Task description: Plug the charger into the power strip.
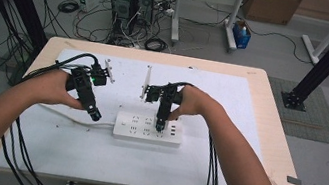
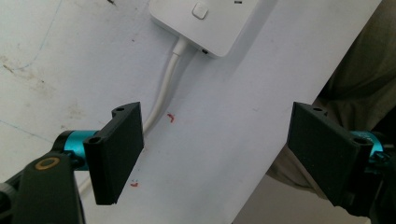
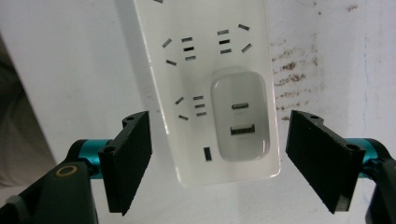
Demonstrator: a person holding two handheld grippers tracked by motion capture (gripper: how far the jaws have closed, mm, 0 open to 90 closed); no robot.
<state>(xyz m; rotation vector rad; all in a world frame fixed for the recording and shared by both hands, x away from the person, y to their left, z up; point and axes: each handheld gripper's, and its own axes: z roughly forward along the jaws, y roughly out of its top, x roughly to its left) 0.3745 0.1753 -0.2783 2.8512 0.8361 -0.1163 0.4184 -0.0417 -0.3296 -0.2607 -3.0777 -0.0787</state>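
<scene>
Right gripper (image 3: pixel 219 163) is hovering w/ jaws spread wide, straddling the near-right end of the white plastic power strip (image 3: pixel 205 70), which is lying mid-table on the white sheet (image 1: pixel 231 104). A white square USB charger (image 3: pixel 240 119) is sitting plugged into that end, between the jaws but untouched. Judgement: it's being lined up for a grab, so centre the jaws on charger's flat sides, close squarely, pull straight up. Left gripper (image 2: pixel 215 154), also spread & holding nothing, is hanging over the white cord (image 2: pixel 163 88) at the strip's left end; it's best pressing the strip down there.

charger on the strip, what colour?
White, like the strip. The charger shows best in the right gripper view.
</scene>
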